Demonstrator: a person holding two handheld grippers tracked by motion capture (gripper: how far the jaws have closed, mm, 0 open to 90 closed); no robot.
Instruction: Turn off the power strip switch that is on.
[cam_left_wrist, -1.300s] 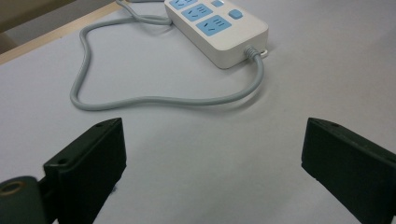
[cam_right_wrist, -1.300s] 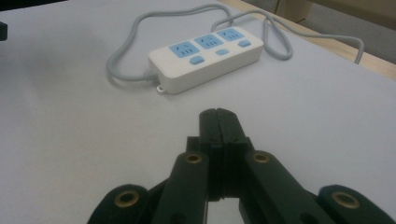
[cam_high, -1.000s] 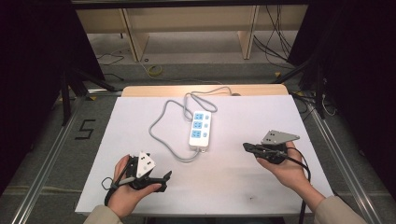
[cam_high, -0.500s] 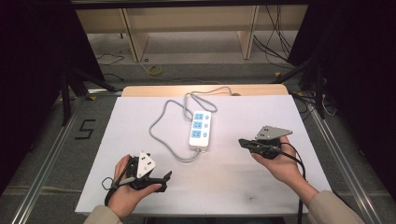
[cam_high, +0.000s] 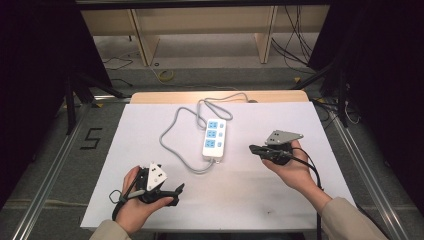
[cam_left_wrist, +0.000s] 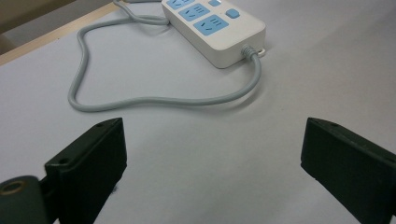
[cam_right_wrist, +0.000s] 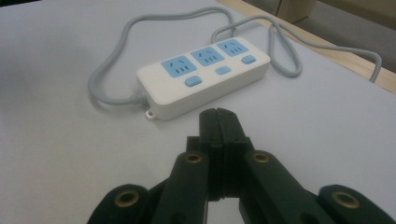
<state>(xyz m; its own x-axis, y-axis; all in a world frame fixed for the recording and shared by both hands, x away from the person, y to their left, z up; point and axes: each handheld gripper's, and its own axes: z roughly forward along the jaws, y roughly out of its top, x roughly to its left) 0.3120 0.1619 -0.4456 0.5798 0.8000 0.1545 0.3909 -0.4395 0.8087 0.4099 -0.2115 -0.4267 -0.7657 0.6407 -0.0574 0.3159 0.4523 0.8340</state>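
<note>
Power strip (cam_high: 214, 139) lies near the middle of the white table (cam_high: 250, 200), white with three blue sockets and a blue switch beside each, and its grey cable (cam_high: 172, 140) leaves the near end, loops out to the left, then runs away toward the far edge. I have my right gripper (cam_high: 256, 149) just beside the strip's right side, jaws pressed together with nothing between them, tips aimed at the strip's near end in the right gripper view (cam_right_wrist: 219, 122). My left gripper (cam_high: 178, 191) sits well apart near the front edge, jaws spread wide and empty; in the left gripper view (cam_left_wrist: 212, 163) the strip's corded end (cam_left_wrist: 219, 28) lies ahead.

My guess is I am heading for one of the switches with the closed tips. The risk I see is the strip sliding: nothing pins it down, so a slanted push could skate it across the smooth cover rather than click the button. The buttons are small and close to the sockets, so a slightly off approach could land on a socket face instead. The cable's loop could also snag my left jaws if I bring them in low.
</note>
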